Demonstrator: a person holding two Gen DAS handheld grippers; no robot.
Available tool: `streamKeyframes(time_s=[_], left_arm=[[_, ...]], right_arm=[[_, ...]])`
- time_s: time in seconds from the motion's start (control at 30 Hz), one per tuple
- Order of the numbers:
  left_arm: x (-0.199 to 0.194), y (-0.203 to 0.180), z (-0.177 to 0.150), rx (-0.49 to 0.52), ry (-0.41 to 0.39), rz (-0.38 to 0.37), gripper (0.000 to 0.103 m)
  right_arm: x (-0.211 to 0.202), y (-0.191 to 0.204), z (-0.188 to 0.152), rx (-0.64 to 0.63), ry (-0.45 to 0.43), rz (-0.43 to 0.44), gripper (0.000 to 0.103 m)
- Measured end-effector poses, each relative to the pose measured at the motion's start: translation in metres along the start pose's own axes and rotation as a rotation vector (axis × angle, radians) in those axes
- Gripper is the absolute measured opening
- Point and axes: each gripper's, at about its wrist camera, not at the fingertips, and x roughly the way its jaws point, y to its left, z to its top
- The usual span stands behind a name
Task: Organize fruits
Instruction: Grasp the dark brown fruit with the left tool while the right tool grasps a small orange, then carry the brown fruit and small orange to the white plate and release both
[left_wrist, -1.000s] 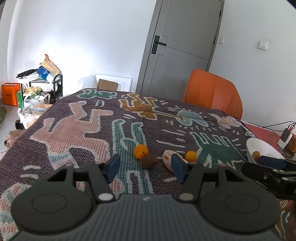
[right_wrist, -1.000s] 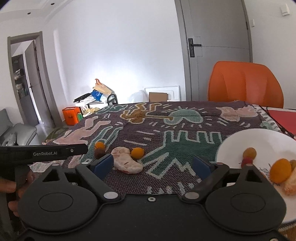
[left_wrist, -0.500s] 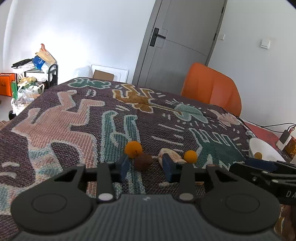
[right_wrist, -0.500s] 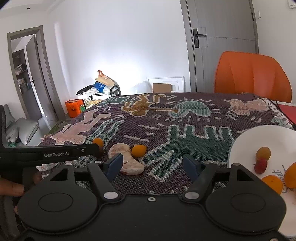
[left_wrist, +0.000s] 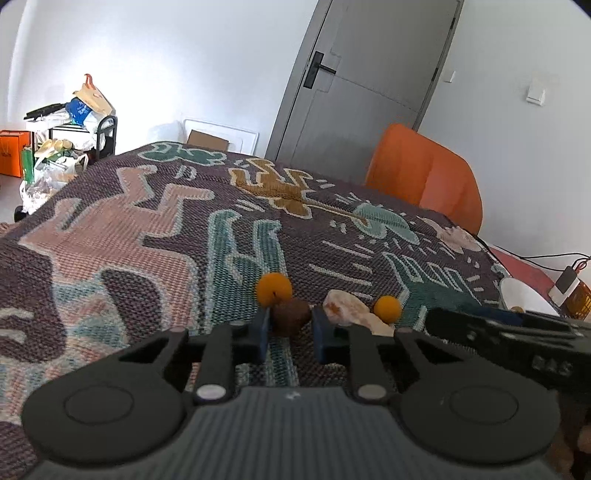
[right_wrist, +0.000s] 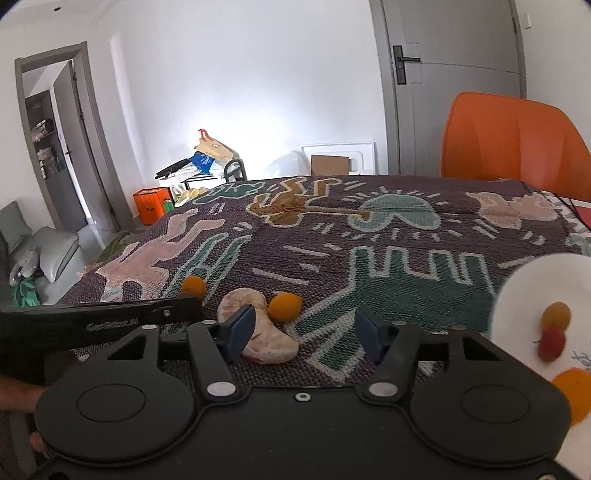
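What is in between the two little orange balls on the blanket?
A pale, lumpy fruit piece lies between the two orange fruits on the blanket. The right wrist view shows it best.

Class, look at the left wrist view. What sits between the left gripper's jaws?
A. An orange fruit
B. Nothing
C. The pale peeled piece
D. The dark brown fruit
D: the left gripper has its jaws closed on the brown fruit, while the orange fruit lies just behind it and the pale piece lies to its right on the blanket.
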Motion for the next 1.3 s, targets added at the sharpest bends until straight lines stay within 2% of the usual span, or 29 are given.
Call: streamKeyframes(time_s=[0.13,0.6,0.67,0.77,1.3], left_arm=[[-0.004,0.008,0.001,-0.014,-0.001,0.016,0.022],[-0.019,0.038,0.011,-0.062,-0.025,0.069,0.022],[-0.021,0.041,0.011,-0.068,-0.025,0.071,0.022],[-0.023,0.043,0.011,-0.073,-0.026,0.054,0.022],[-0.031,0.003,0.008,-0.012,-0.024,-0.001,0.022]], right_arm=[[0.012,0.002,0.004,-0.001,0.009,-0.003,0.052],[0.039,0.009,0.009,-0.01,0.043,-0.009,0.044],[0.043,0.01,0.008,-0.009,0.051,-0.011,0.038],[0.047,0.008,0.006,-0.002,0.065,-0.009,0.022],[-0.012,-0.003,0.001,0.038,-0.028,-0.037,0.022]])
